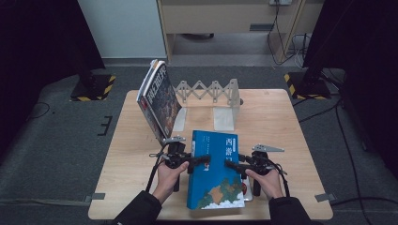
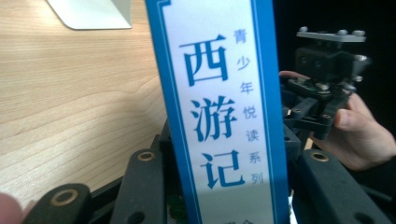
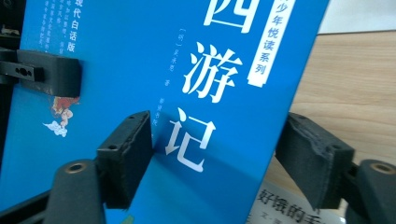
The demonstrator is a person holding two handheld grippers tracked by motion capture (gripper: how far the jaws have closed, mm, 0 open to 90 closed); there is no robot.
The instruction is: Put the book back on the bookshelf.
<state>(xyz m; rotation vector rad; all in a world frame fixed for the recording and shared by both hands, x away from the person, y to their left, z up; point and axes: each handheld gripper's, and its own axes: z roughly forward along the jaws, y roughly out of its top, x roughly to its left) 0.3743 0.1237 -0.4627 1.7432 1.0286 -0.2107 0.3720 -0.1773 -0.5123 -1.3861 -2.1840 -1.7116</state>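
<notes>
Left gripper (image 1: 199, 161) is clamping the blue book (image 1: 216, 168) by its spine edge; in the left gripper view its two black jaws are pressing either side of the white-and-blue spine (image 2: 224, 116), which is standing upright between them. Right gripper (image 1: 234, 166) is standing with its jaws apart: in the right gripper view one pad (image 3: 126, 154) is sitting against the blue cover (image 3: 140, 70) while the other pad (image 3: 313, 156) is hanging clear of the book's edge, so nothing is being pinched there.

From the high view the blue book is lying tilted over the near middle of the wooden table (image 1: 277, 122), with both hands at its sides. The right gripper view is also showing a second, pale book (image 3: 280, 205) peeking out just beneath the blue book's near corner, something the left gripper view is not revealing. Beyond the blue book, a white bookend rack (image 1: 211, 96) is standing near the table's far edge, and a dark-covered book (image 1: 159, 98) is leaning upright at the rack's left end. The left gripper view is catching the right gripper's body and the hand (image 2: 364, 135) holding it, just past the spine.
</notes>
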